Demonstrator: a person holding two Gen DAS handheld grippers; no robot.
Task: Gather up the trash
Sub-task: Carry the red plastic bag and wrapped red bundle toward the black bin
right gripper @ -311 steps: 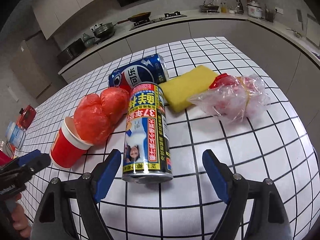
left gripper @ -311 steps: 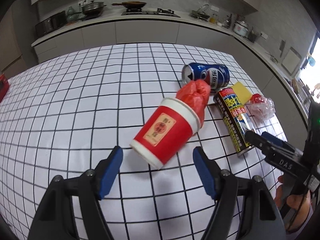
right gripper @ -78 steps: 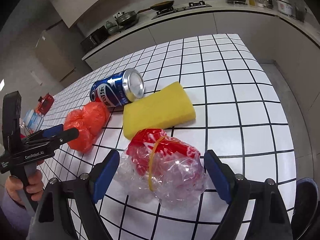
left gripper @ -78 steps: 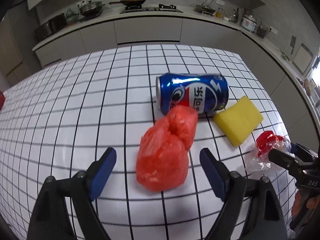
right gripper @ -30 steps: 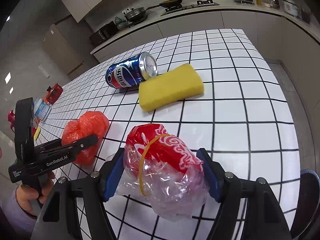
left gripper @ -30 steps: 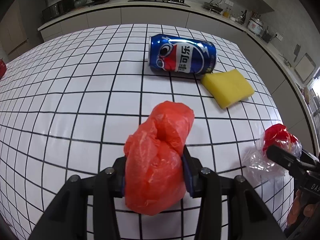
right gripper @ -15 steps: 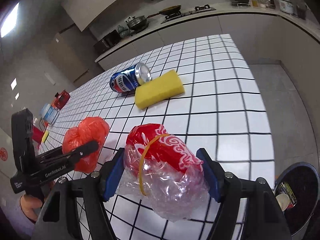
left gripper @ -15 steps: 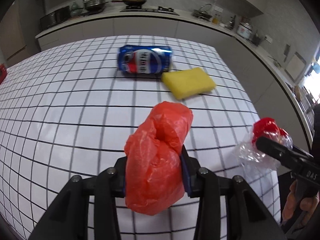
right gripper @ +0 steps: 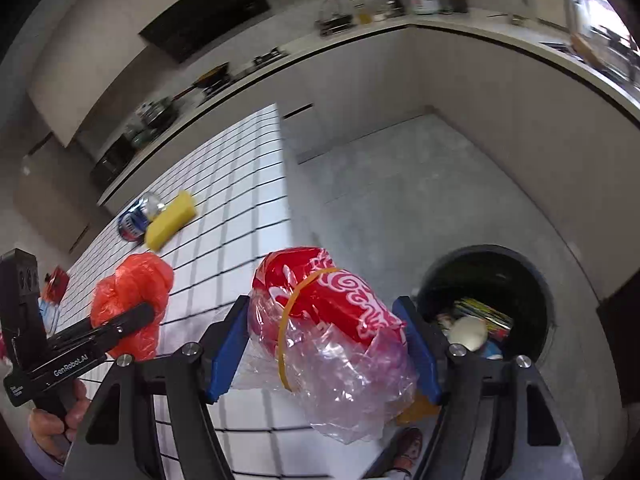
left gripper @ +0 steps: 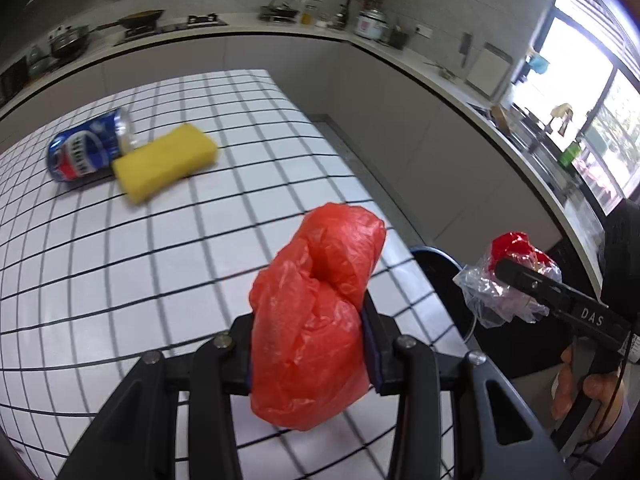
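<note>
Grippers both pinch trash near the worktop (left gripper: 168,264) edge: left gripper (left gripper: 308,344) squeezes the orange bag (left gripper: 316,320), right gripper (right gripper: 324,344) squeezes the clear bag (right gripper: 332,336) beside the black bin (right gripper: 520,264).

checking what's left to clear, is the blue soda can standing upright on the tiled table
No, the blue soda can lies on its side on the white tiled table, right beside the yellow sponge.

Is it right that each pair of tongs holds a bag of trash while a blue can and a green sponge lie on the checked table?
Not quite: the sponge is yellow, as the left wrist view shows. The rest stands.
</note>
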